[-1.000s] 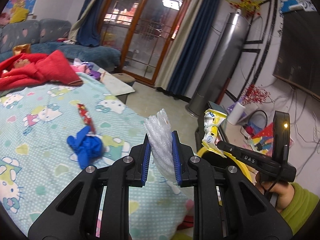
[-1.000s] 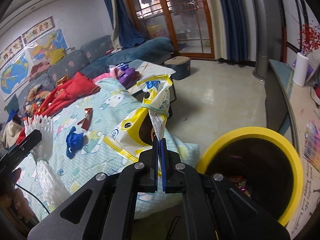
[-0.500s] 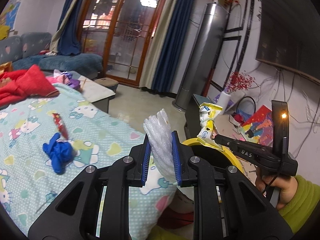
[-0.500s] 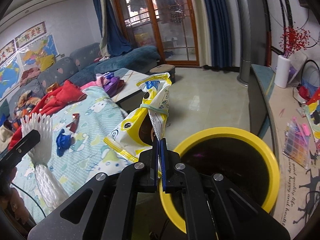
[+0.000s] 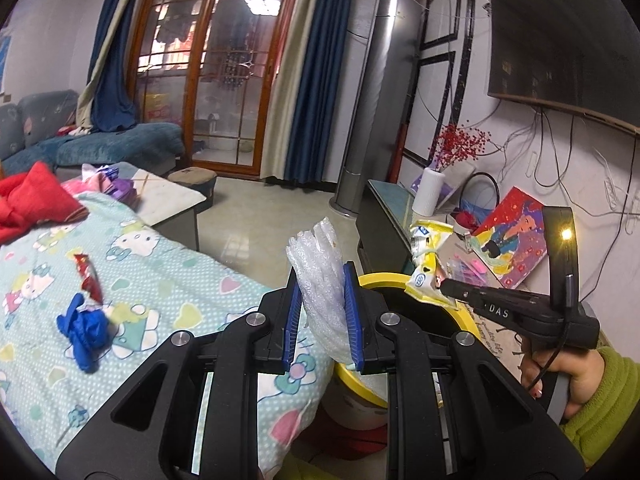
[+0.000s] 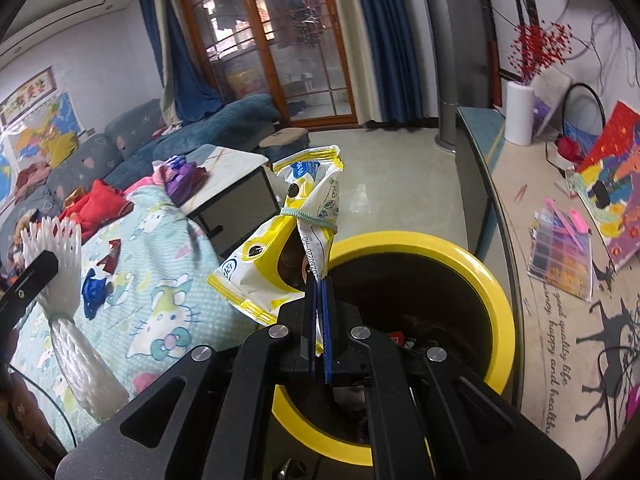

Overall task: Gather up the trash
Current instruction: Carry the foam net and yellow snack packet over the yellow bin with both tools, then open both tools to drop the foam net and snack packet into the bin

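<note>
Over the yellow bin (image 6: 496, 300), "DAS"-marked right jaws grip a snack bag (image 6: 280, 256), left jaws foam netting (image 5: 322, 280).

A wooden-framed glass door (image 5: 224, 92) stands between dark blue curtains (image 5: 316, 68) at the far wall. A blue sofa (image 5: 116, 148) sits to its left on a pale tiled floor (image 5: 256, 216). A tall silver column unit (image 5: 380, 96) rises beside a low TV cabinet (image 6: 476, 168), under a wall-mounted television (image 5: 560, 36).

The bin (image 6: 500, 300) stands at 3 o'clock of the bed (image 6: 168, 296); a glove (image 6: 94, 290) and wrapper (image 6: 110, 262) lie on the bed, the cabinet (image 6: 476, 152) behind the bin.
</note>
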Available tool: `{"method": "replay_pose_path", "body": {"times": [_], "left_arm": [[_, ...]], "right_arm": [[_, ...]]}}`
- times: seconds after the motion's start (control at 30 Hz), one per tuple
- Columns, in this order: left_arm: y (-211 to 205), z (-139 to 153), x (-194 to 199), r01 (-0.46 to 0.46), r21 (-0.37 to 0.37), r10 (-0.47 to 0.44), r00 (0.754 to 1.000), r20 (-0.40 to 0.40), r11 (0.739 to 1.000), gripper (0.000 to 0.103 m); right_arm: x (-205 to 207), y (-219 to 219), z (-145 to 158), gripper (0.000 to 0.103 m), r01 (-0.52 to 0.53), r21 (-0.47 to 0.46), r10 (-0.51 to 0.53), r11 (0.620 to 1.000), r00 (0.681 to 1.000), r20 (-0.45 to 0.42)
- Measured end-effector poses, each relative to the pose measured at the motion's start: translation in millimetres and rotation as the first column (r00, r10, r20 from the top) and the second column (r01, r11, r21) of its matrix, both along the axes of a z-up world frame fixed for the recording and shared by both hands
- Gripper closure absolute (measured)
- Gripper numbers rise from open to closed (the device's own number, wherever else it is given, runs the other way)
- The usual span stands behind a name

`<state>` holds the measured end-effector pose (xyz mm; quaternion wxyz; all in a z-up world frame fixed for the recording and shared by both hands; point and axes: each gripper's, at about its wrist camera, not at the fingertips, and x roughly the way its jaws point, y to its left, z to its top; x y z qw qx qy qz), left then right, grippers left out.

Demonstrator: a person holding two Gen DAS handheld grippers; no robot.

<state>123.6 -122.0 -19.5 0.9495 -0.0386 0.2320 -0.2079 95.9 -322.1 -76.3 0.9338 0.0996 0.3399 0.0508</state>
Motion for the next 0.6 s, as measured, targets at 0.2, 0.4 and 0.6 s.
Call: {"method": "replay_pose_path", "body": {"times": [0.2,0.4,0.6], "left_arm": [[-17.6,-0.6,10.2,0.028,0.026,-0.029,0.999,0.016,0.999,0.088],[-37.6,-4.1,18.1,0.05,0.059,-0.052,0.998,0.021,0.997,0.088],[-54.8,-11.2,25.4,0.071,0.091,-0.073,0.997,0.012,0.993,0.088]], "right_arm": [[-4.8,-10.9,-11.7,0.1,0.023,-0.011,-0.024,1.0,0.999,-0.024],[-3.2,-22.1,-23.5,0.1,0.047,-0.02,-0.049,0.999,0.997,-0.058],[1.5,-38.1,-36.0,0.1,0.089,-0.002,-0.089,0.996,0.991,-0.096]]}}
